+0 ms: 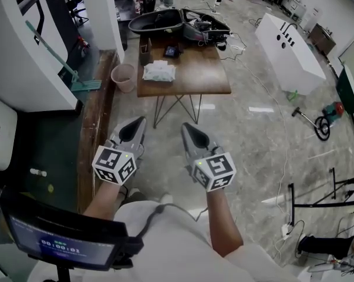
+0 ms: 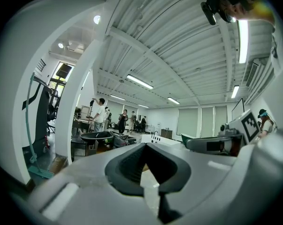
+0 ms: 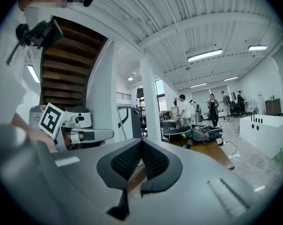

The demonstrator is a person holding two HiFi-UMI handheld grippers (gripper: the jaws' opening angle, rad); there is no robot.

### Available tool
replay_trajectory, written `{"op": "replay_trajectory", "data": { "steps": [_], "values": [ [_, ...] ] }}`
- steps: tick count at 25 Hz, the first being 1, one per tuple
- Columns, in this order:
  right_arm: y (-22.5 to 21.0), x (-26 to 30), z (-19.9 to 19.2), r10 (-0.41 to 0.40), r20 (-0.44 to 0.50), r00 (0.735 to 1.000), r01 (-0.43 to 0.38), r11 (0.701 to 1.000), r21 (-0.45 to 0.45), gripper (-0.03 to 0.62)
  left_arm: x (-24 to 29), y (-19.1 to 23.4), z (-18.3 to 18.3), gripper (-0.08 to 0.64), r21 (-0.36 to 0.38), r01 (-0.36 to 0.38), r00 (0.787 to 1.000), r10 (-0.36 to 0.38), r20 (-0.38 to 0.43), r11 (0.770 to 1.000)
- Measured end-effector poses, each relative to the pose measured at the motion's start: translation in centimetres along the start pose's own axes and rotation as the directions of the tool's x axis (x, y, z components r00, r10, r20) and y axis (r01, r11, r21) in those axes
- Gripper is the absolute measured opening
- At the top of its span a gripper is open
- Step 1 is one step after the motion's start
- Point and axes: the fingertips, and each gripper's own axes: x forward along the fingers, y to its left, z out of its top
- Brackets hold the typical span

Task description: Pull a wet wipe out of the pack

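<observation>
Screen [image 1: 65, 244], lower left of head view: timer digits reading about 00:00:01; the last digit is uncertain. Left gripper's cube [image 1: 114, 164] and right gripper's cube [image 1: 215, 170]: square black-and-white coded markers, patterns only, not readable as text.

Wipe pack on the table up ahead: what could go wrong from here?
1. The left gripper and right gripper are both shut and empty, short of the table. Arriving with jaws together would likely just shove the wipe pack.
2. The pack lies loose near the table's left edge, with the pink bucket just past that edge. A one-handed pull may drag the whole pack off instead of freeing a wipe.
</observation>
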Motion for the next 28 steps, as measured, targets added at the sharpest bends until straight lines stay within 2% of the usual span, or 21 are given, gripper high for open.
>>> {"op": "replay_trajectory", "data": {
  "steps": [7, 15, 28],
  "values": [
    [-0.4, -0.6, -0.9, 0.008, -0.016, 1.000, -0.008, 1.000, 0.008, 0.009, -0.1, -0.4, -0.8, 0.003, -0.015, -0.021, 1.000, 0.021, -0.006, 1.000],
    [-1.2, 0.7, -1.1, 0.000, -0.023, 1.000, 0.000, 1.000, 0.012, 0.009, 1.4, 0.7, -1.2, 0.003, -0.026, -0.012, 1.000, 0.012, -0.008, 1.000],
    [-3.7, 10.6, -0.1, -0.024, -0.035, 0.999, 0.025, 1.000, 0.014, 0.008, 8.0, 8.3, -0.3, 0.003, -0.042, 0.037, 0.999, -0.038, -0.024, 0.998]
  ]
}}
